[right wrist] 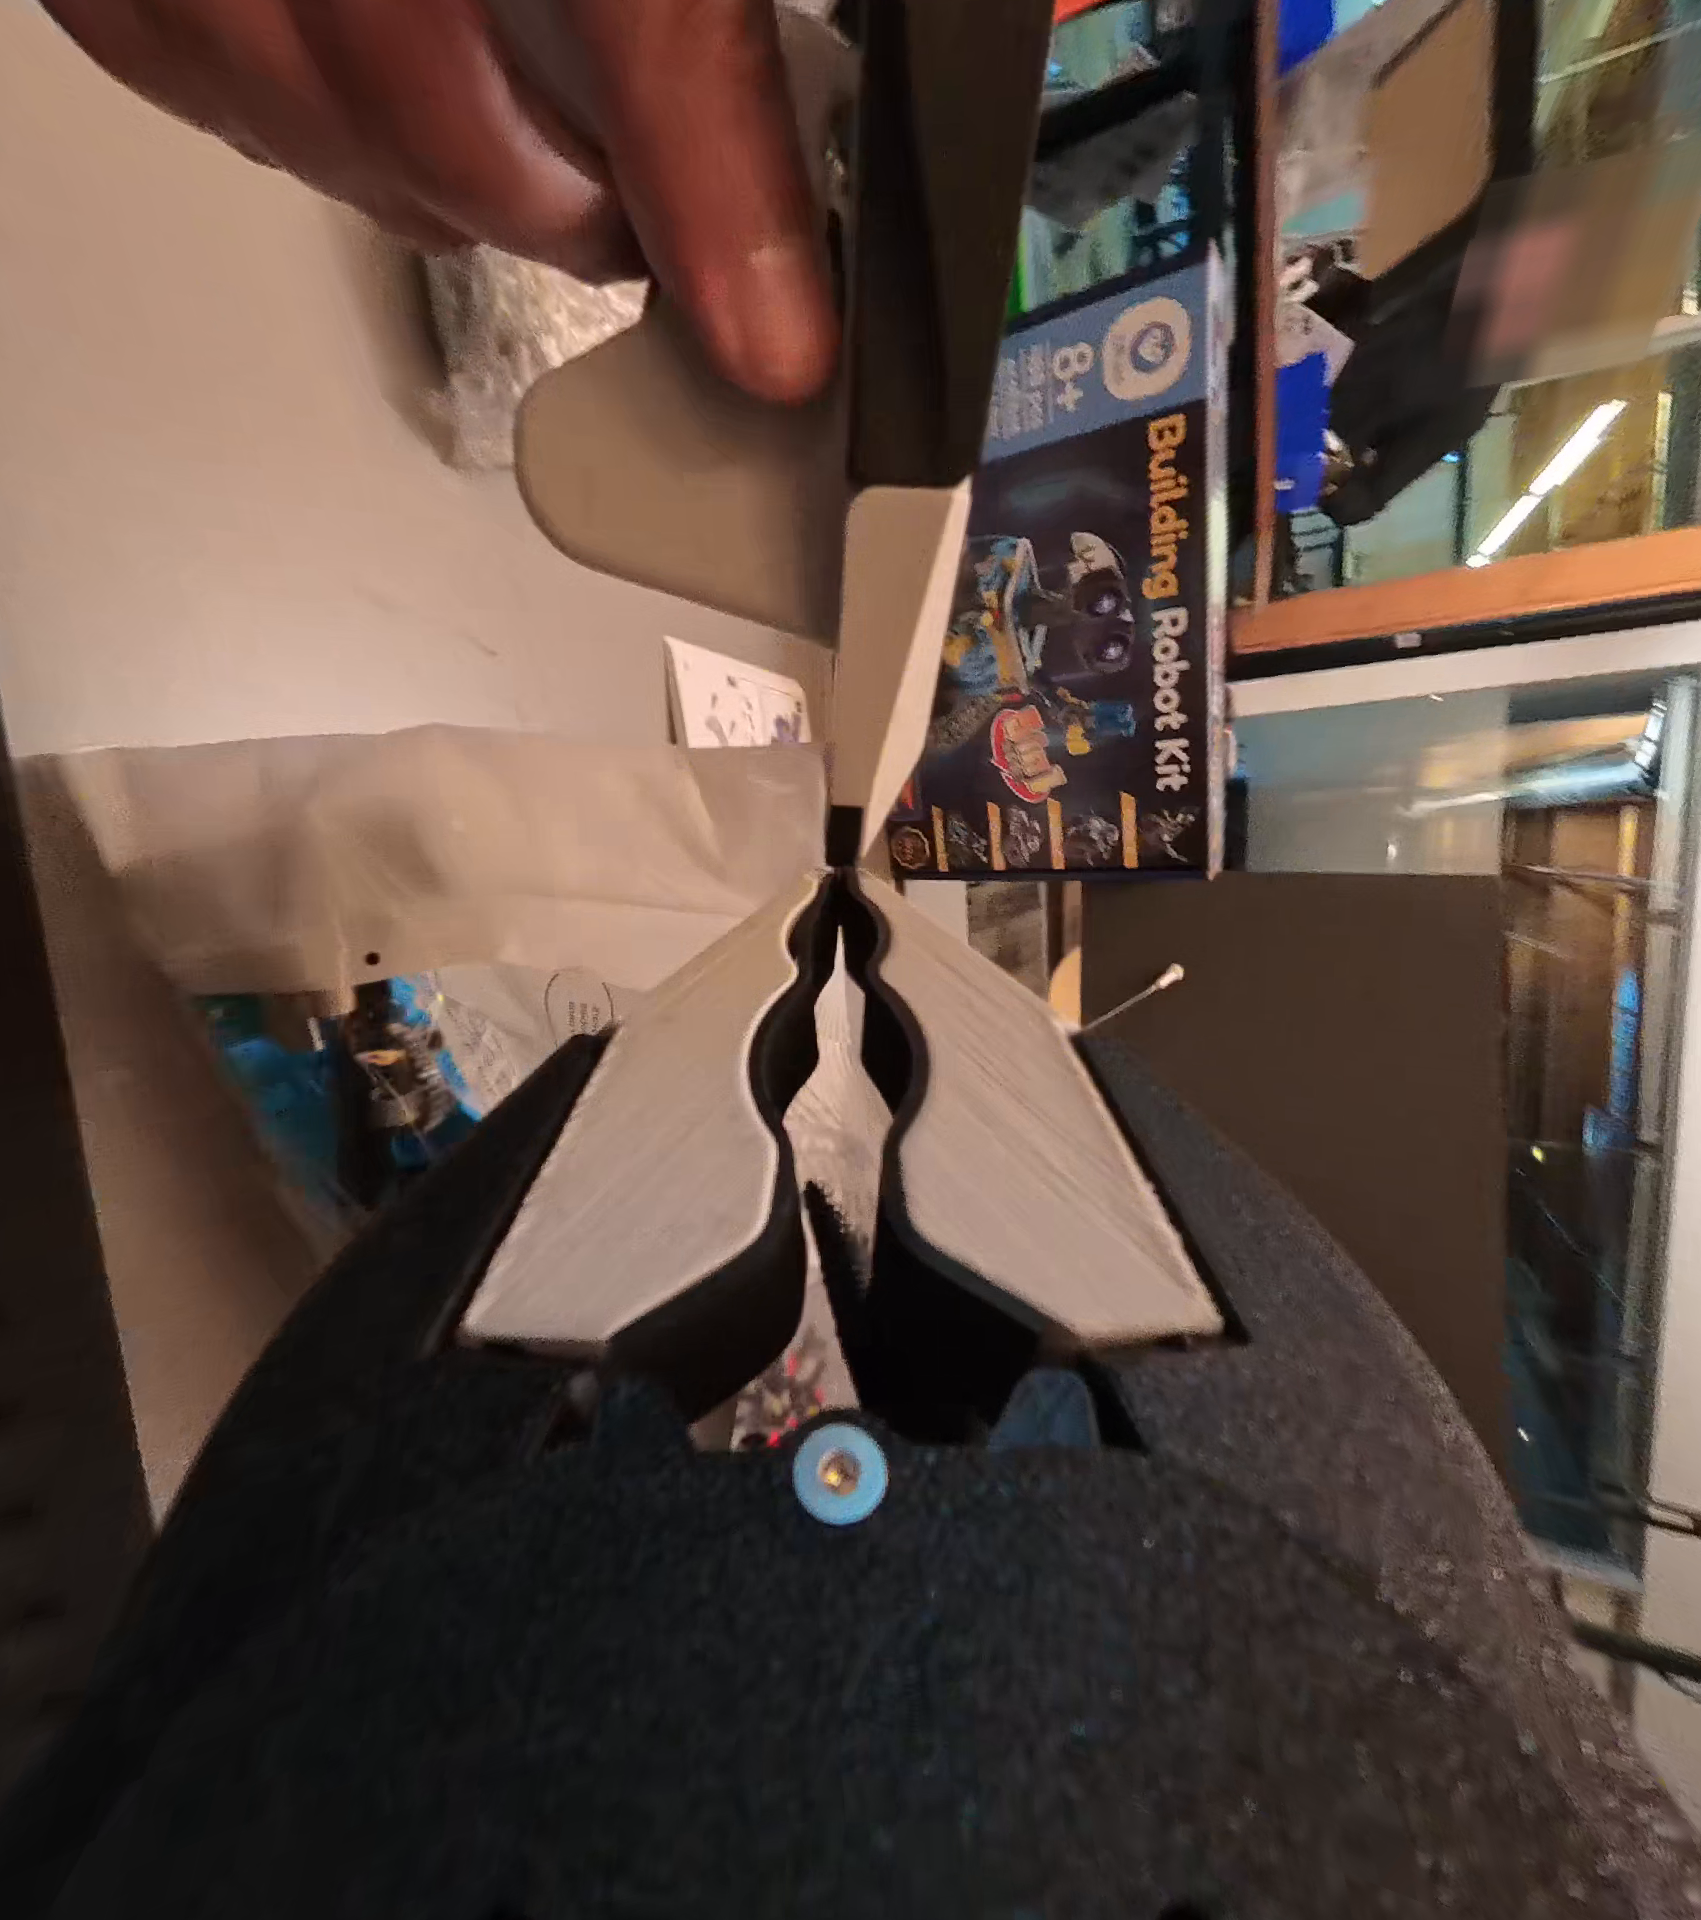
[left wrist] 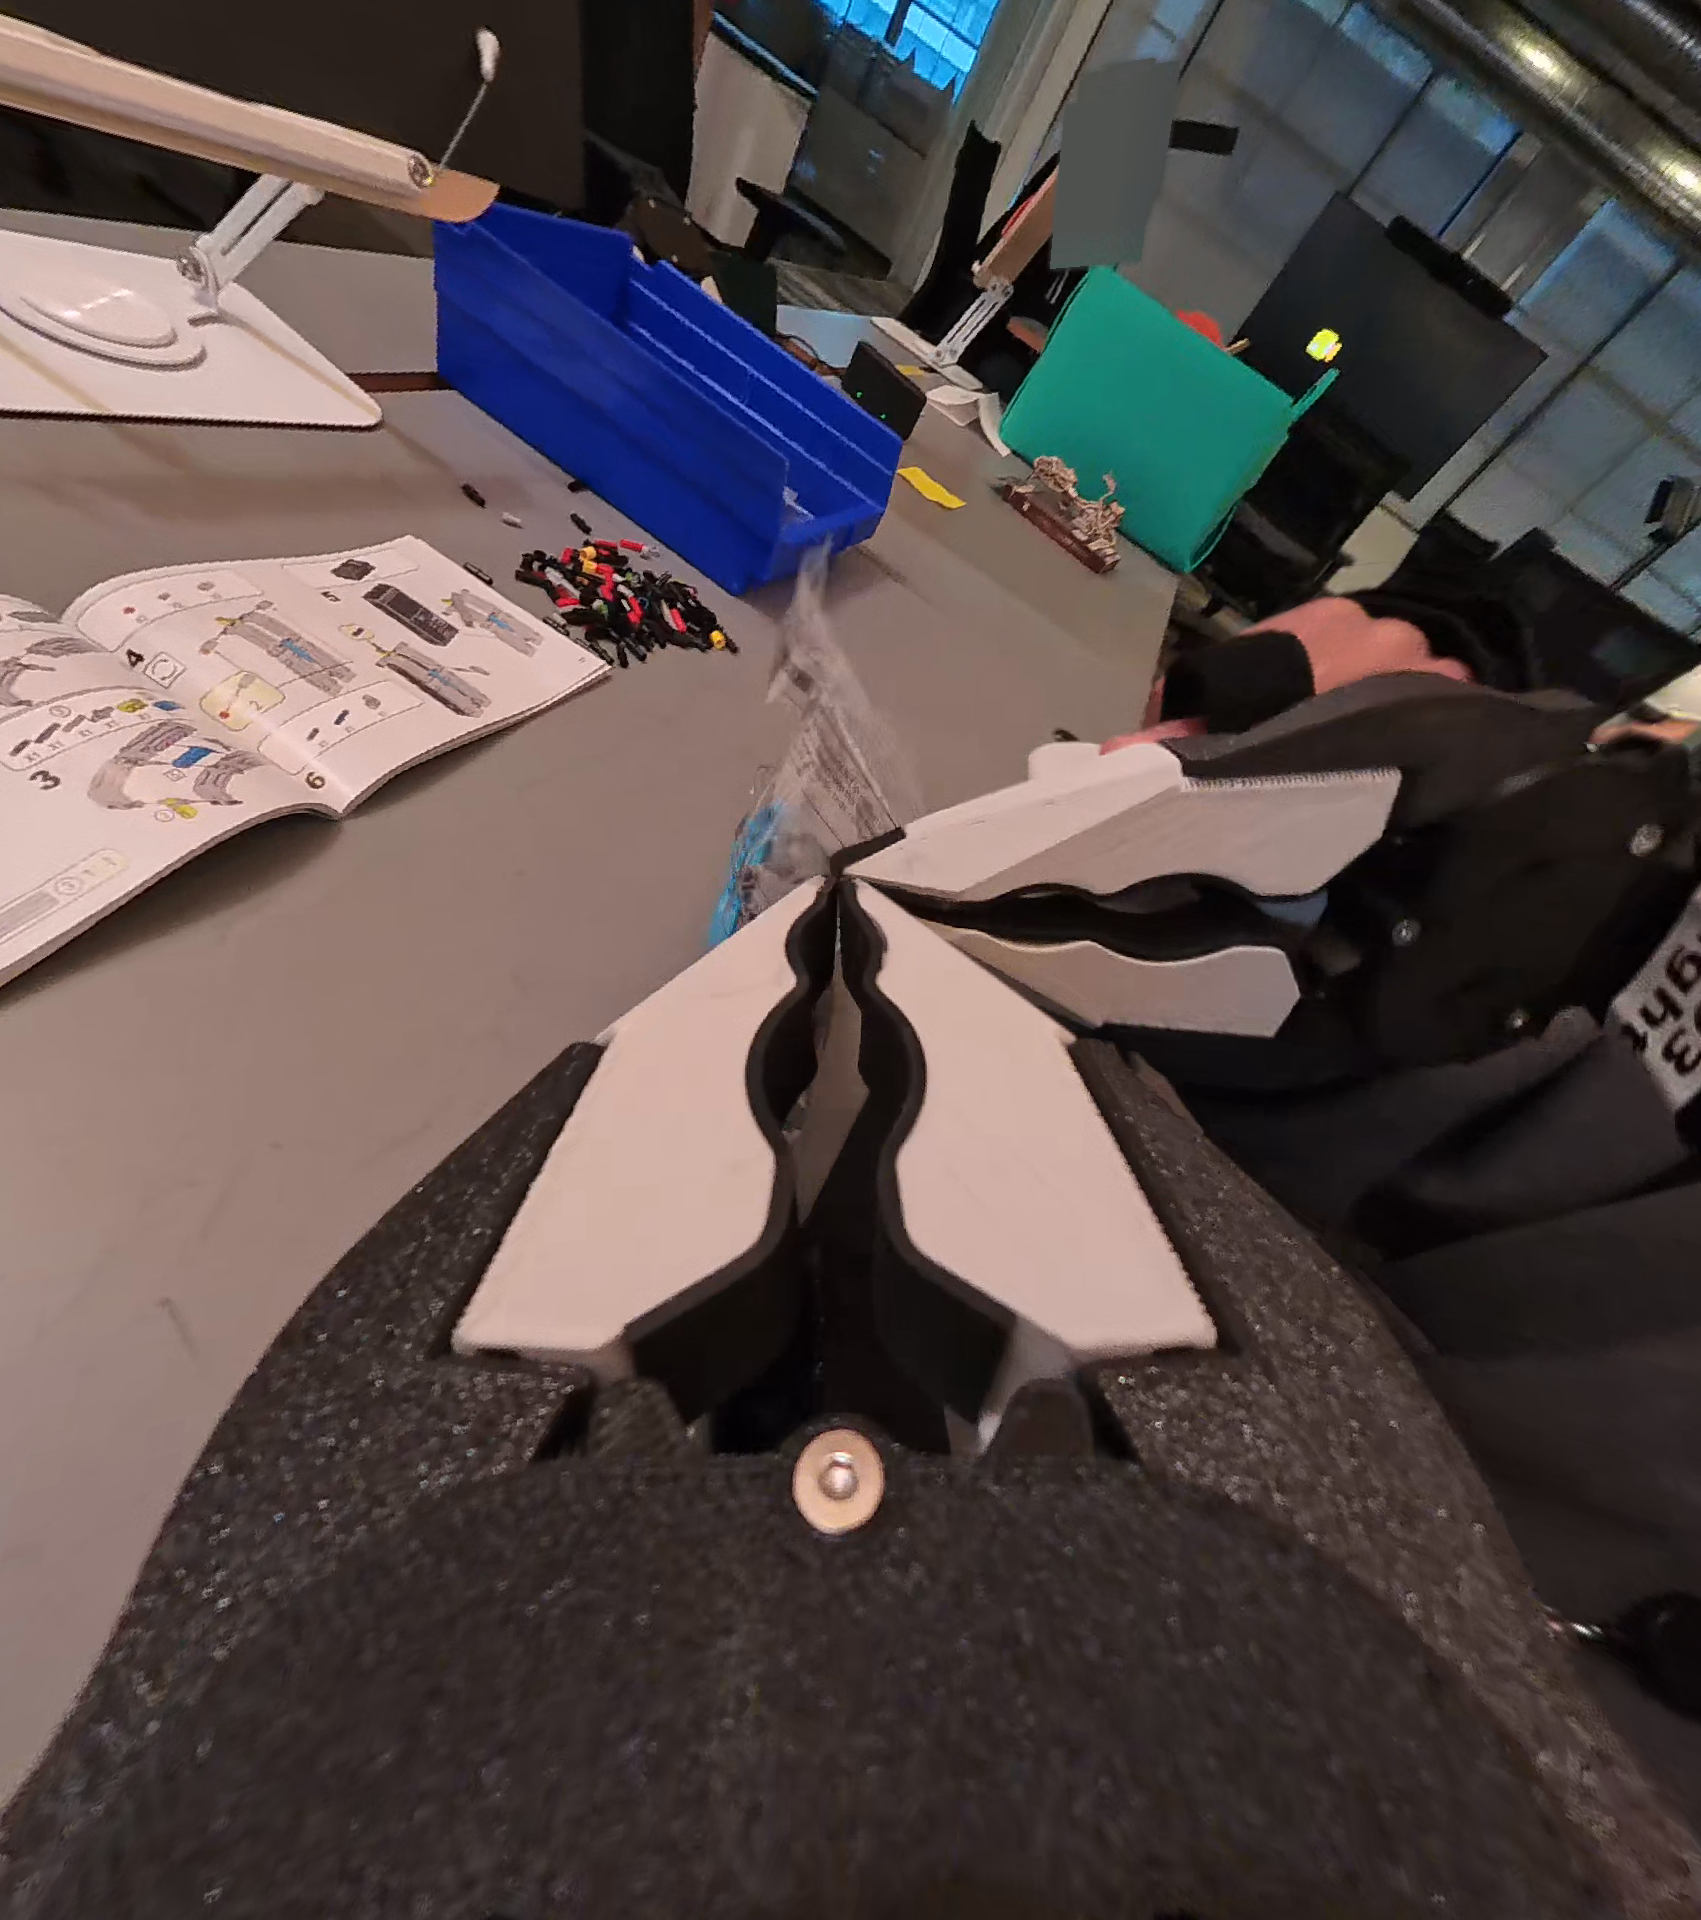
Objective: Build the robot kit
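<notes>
While both grippers meet tip to tip above the grey table (left wrist: 326, 1039), each pinches the same clear plastic bag (left wrist: 830, 748) at one edge. The left gripper (left wrist: 838, 896) has its jaws pressed together on the bag's film, and the right gripper (left wrist: 861, 854) comes in from the right with its jaws likewise closed on the film, its tips touching or just beside the left ones. A hand (left wrist: 1345, 649) in a dark sleeve grips the right tool's handle. Seen from the right wrist view, the right gripper (right wrist: 841, 894) clamps the film while the left gripper (right wrist: 841, 831) descends from above, a hand (right wrist: 534, 156) on its handle. The bag hangs stretched between the tips, blue and dark small parts showing at its low end. An open instruction booklet (left wrist: 202, 707) lies to the left on the table; beyond it sits a scatter of small black, red and yellow pieces (left wrist: 622, 603), and just beyond those a blue bin (left wrist: 659, 384). A white stand (left wrist: 98, 312) occupies the far left. A printed kit box (right wrist: 1095, 582) stands behind the grippers in the right wrist view.
</notes>
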The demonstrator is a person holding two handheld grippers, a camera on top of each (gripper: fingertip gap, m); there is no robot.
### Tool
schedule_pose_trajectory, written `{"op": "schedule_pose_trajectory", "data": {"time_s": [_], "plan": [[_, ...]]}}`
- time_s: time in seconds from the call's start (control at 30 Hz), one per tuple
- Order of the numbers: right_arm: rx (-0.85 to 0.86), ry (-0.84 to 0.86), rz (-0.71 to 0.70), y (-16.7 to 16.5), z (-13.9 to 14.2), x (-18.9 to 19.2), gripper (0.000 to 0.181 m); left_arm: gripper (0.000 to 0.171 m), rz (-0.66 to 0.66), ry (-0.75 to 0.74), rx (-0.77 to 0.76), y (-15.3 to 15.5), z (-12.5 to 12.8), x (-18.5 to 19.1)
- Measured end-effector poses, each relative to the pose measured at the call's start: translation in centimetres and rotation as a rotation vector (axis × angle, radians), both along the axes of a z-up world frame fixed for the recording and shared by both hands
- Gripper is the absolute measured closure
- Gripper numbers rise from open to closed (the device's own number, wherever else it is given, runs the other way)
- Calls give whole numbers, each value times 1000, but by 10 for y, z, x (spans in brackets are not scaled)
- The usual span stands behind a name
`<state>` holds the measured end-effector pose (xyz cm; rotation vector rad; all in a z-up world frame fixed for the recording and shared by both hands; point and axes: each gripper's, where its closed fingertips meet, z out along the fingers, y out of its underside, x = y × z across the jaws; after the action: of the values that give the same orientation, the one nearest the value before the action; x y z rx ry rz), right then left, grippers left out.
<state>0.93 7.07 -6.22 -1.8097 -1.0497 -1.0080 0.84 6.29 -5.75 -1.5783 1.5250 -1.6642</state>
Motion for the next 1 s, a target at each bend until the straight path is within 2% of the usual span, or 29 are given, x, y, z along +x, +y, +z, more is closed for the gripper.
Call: {"op": "schedule_pose_trajectory", "data": {"time_s": [0.1,0.13,0.17,0.2,0.23,0.27,0.3,0.33,0.4,0.47,0.57,0.63,0.7,0.8,0.93,1.0], "plan": [[92,-49,-44,-2,-8,8,181,171,85,28,9,5,-10,10],[101,-3,23,-6,-15,-7,181,171,358,84,138,53,-26,13],[131,56,51,-12,-18,-22,181,171,535,125,273,97,-37,4],[201,17,51,-18,-14,-28,181,171,552,89,167,110,-37,0],[269,-29,36,-23,-7,-25,181,171,423,3,-86,93,-22,0],[262,26,8,-25,-10,-18,181,171,388,-20,-92,87,-16,-3],[206,127,21,-25,-18,-17,181,171,428,5,65,89,-21,-6],[195,152,30,-27,-18,-14,181,171,408,17,134,82,-23,-4],[174,169,9,-29,-15,-6,181,171,366,13,102,73,-23,1],[154,291,23,-31,-12,-10,181,171,393,43,111,83,-31,1],[123,335,26,-33,-12,-12,181,171,360,66,65,85,-37,-2],[147,317,31,-33,-5,-11,181,171,376,119,144,94,-47,-7],[134,371,41,-34,-1,-14,181,171,387,159,233,100,-56,-10],[152,385,39,-38,10,-13,181,171,349,200,278,94,-71,-5],[164,412,22,-47,25,-3,181,171,366,281,358,97,-90,-3],[219,419,17,-54,40,3,181,171,486,369,459,126,-101,-15]]}}
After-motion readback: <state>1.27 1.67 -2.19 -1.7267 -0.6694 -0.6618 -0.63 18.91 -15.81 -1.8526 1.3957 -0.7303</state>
